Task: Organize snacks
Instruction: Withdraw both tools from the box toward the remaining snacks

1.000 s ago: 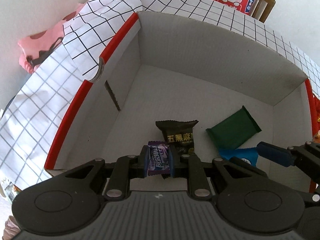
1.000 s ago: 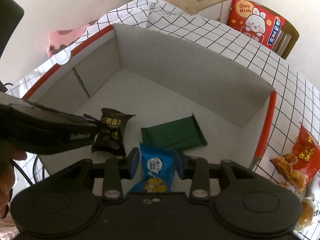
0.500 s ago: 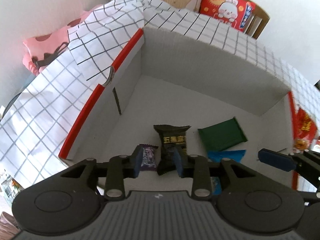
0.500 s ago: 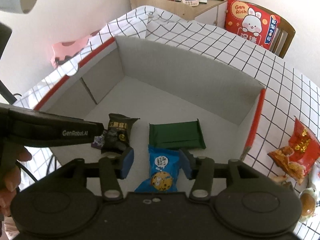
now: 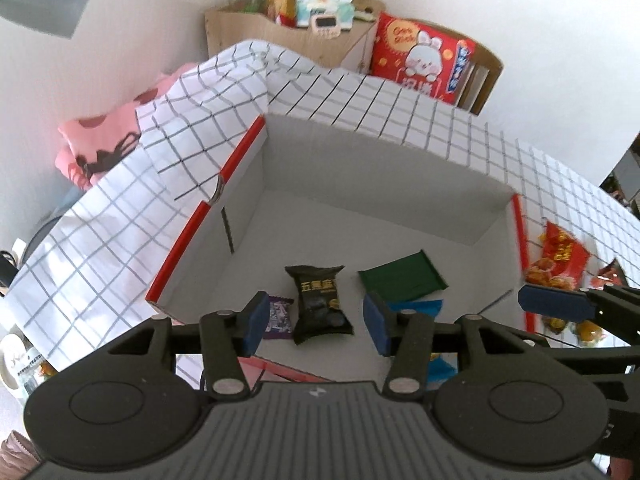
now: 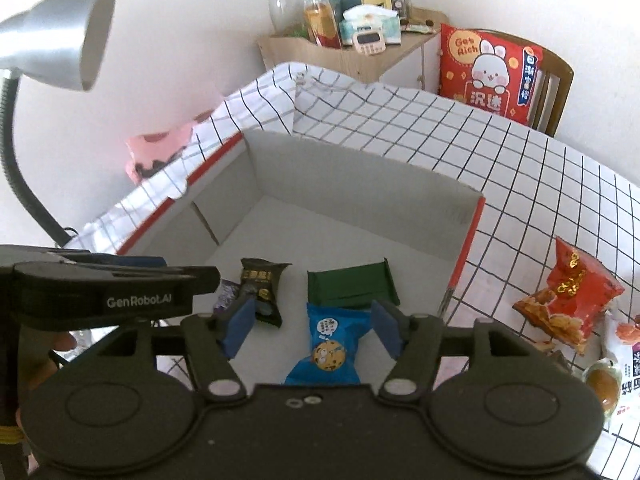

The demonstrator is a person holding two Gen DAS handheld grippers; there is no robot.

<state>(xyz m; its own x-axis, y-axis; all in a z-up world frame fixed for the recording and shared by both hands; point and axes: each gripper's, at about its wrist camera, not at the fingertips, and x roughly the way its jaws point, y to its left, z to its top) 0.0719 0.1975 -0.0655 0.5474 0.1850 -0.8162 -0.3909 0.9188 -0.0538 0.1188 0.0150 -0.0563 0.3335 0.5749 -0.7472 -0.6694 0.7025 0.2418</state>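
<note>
One lamp (image 6: 60, 32), right view only

A gridded tablecloth (image 6: 460, 152) is covering the table, carrying an open box (image 6: 360, 192) toward its left edge and a red snack bag (image 6: 568, 300) lying just right of the box.
</note>
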